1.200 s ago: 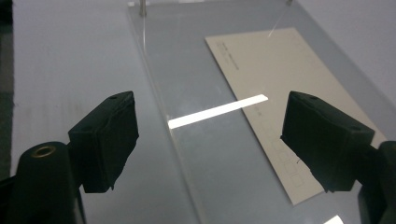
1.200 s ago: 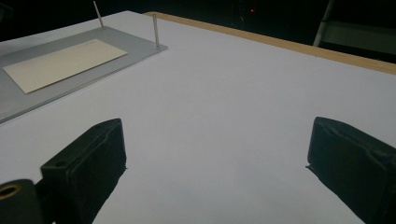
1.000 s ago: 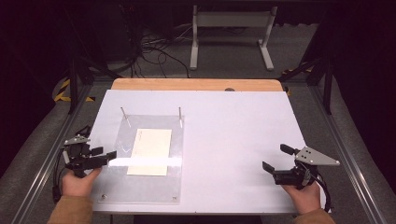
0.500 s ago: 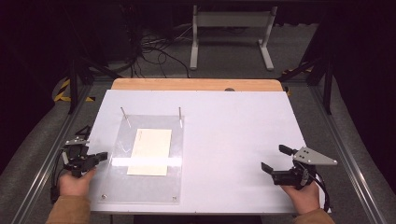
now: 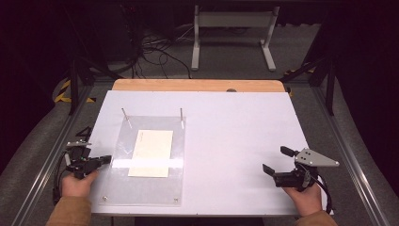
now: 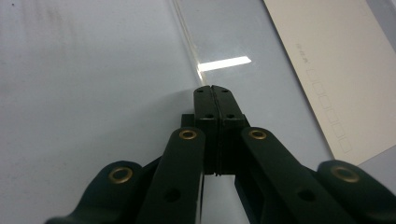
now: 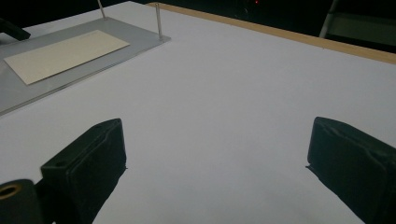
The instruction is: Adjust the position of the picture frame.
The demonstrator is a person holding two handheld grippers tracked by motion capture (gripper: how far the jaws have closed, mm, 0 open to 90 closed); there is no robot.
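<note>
Left gripper [image 5: 104, 159] closes at the clear plate's left edge

Its jaws have just closed fully, holding nothing; the plate [image 5: 117, 188] and card [image 5: 151, 152] lie untouched near the table's left edge. Right gripper [image 5: 276, 161] waits wide open, empty.

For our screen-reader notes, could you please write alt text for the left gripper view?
Black tongs, jaws shut with nothing between them, point at the edge of a clear acrylic plate on a white table. A cream envelope lies on the plate at right.
</note>
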